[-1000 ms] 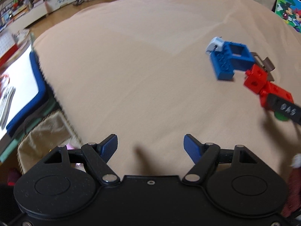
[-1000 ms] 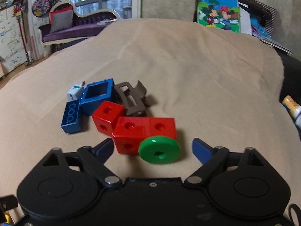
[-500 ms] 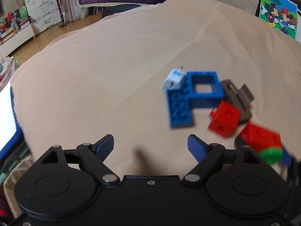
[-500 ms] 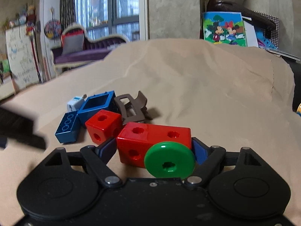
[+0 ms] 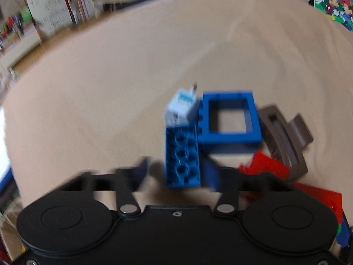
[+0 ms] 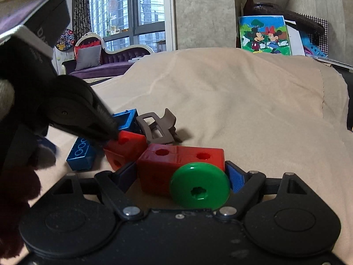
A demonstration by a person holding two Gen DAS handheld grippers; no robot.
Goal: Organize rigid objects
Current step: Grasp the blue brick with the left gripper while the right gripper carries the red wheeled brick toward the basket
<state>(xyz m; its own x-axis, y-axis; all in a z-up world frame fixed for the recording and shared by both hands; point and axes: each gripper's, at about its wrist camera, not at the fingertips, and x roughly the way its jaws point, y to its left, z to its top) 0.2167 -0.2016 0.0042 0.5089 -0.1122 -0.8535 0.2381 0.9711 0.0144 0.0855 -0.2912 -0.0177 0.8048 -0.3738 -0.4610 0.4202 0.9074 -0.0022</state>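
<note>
A pile of toys lies on the beige cloth (image 6: 242, 101). My left gripper (image 5: 176, 172) straddles the long blue brick (image 5: 182, 161) and its jaws are closing. The right pad touches the brick, while the left pad still shows a gap. Behind the brick sit a white cube (image 5: 182, 107), a blue square frame (image 5: 231, 119), a brown hair clip (image 5: 284, 139) and a red cube (image 5: 267, 165). My right gripper (image 6: 181, 174) is shut on the red double block (image 6: 176, 161), which carries a green disc (image 6: 199, 190). A finger (image 6: 103, 121) of the left gripper reaches in by the red cube (image 6: 128, 145).
The cloth slopes up and away behind the pile, with folds at the right. A cartoon picture (image 6: 264, 35) leans at the far edge. A purple sofa (image 6: 106, 55) and windows stand beyond, and shelves with clutter line the left of the room.
My left gripper swept right and in over the pile, and its jaws narrowed around the blue brick. The right gripper's jaws came in onto the red double block and held there.
</note>
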